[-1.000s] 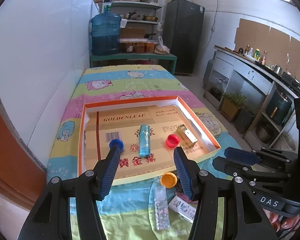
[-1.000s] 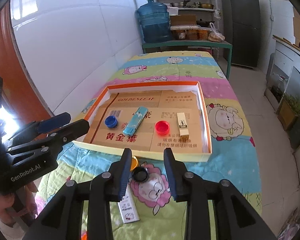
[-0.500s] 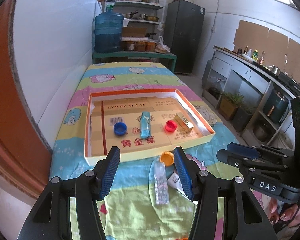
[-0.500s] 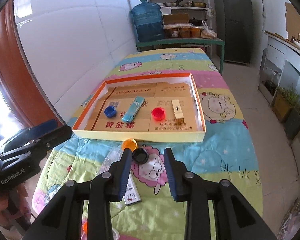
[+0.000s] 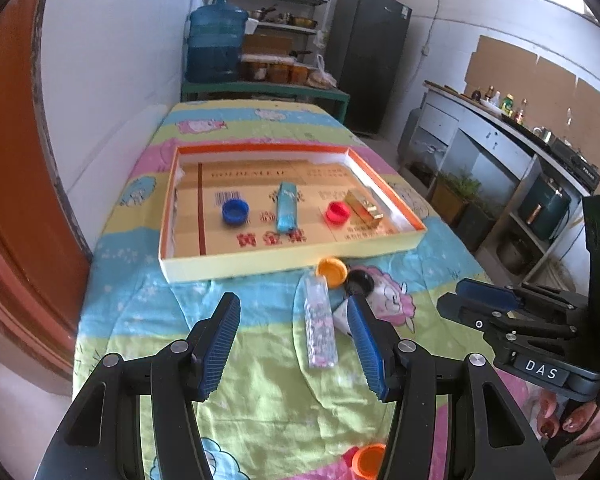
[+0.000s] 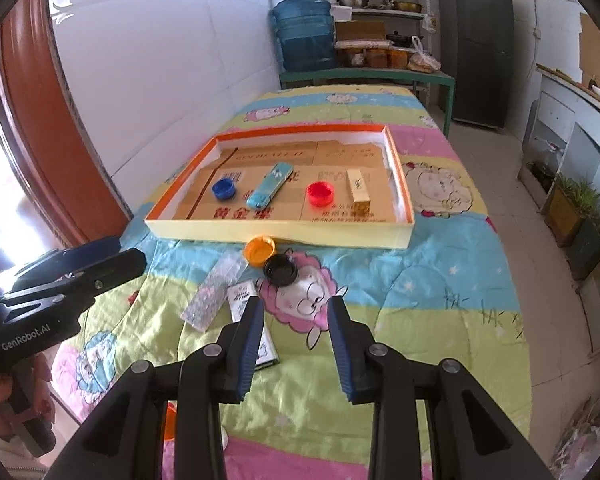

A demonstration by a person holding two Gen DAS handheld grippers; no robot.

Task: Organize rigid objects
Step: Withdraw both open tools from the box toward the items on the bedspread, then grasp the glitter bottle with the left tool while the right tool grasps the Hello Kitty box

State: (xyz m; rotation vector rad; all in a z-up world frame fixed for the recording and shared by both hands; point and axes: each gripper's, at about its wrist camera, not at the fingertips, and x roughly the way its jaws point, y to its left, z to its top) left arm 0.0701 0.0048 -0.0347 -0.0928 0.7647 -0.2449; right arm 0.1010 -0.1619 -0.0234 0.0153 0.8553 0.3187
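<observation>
A shallow orange-rimmed cardboard tray (image 5: 288, 267) (image 6: 284, 233) on the table holds a blue cap (image 5: 235, 212), a teal bar (image 5: 286, 205), a red cap (image 5: 337, 213) and a gold box (image 5: 363, 204). In front of it lie an orange cap (image 6: 259, 249), a black cap (image 6: 280, 270), a clear glitter bar (image 6: 214, 290) and a small white card box (image 6: 250, 312). My left gripper (image 5: 294, 346) is open and empty above the glitter bar. My right gripper (image 6: 295, 342) is open and empty, just behind the black cap.
Another orange cap (image 5: 368, 460) lies near the table's front edge. A white wall runs along the table's left side. A green side table with a blue water jug (image 6: 306, 34) stands beyond the far end. The floor drops off to the right.
Both grippers have pulled back from the tray toward the table's front, so the tray and loose items sit farther away. Both stay open and empty.
</observation>
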